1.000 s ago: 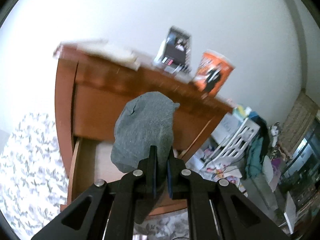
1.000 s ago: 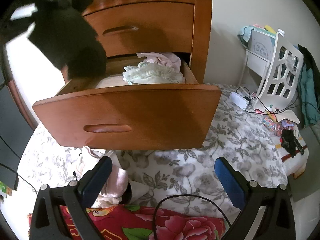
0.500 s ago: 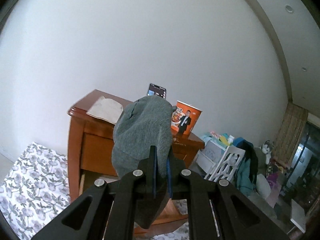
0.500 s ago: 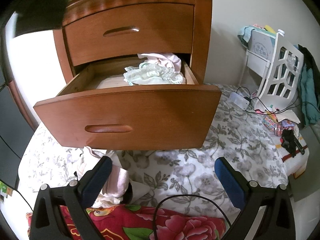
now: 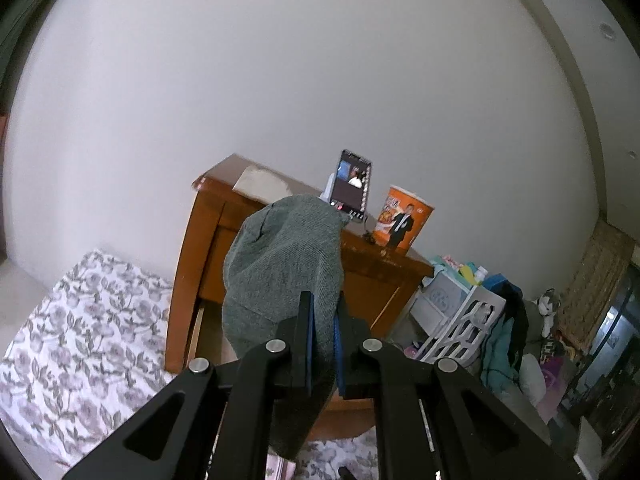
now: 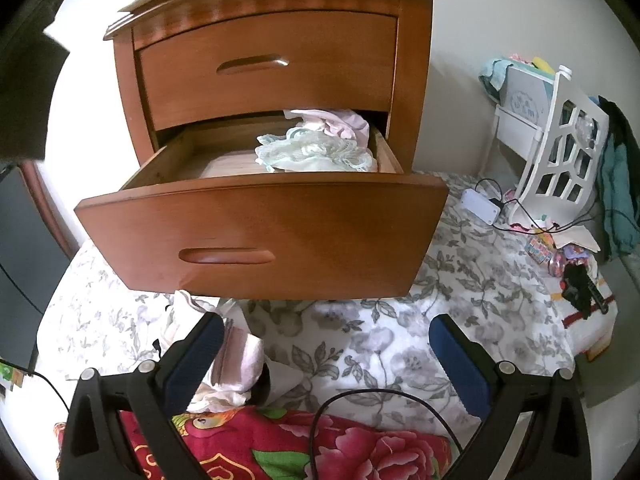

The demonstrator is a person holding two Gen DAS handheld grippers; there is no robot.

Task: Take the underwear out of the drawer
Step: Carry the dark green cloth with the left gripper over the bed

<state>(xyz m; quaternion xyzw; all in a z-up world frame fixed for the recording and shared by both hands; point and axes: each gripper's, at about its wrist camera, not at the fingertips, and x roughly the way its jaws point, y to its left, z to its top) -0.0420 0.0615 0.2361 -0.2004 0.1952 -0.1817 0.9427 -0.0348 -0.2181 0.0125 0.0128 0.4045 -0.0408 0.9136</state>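
My left gripper [image 5: 323, 314] is shut on grey knitted underwear [image 5: 284, 268], held up in the air in front of the wooden nightstand [image 5: 208, 248]. The cloth hangs over and below the blue pads. In the right wrist view the lower drawer [image 6: 256, 232] stands pulled out, with pale green lacy underwear [image 6: 316, 154] and a pink garment [image 6: 332, 124] inside at the right. My right gripper [image 6: 326, 344] is open and hovers above the floral mat [image 6: 400, 336] in front of the drawer, nothing between its fingers.
Pink and white clothes [image 6: 232, 364] lie on the mat below the drawer front, next to a red flowered cloth [image 6: 300, 448]. A phone [image 5: 350, 186] and an orange tub [image 5: 404, 222] stand on the nightstand top. A white rack [image 6: 560, 152], cables and clutter sit to the right.
My left gripper has drawn back and up from the drawer with the grey underwear; the nightstand looks smaller and farther. The dark cloth has left the right wrist view. The right gripper stayed still.
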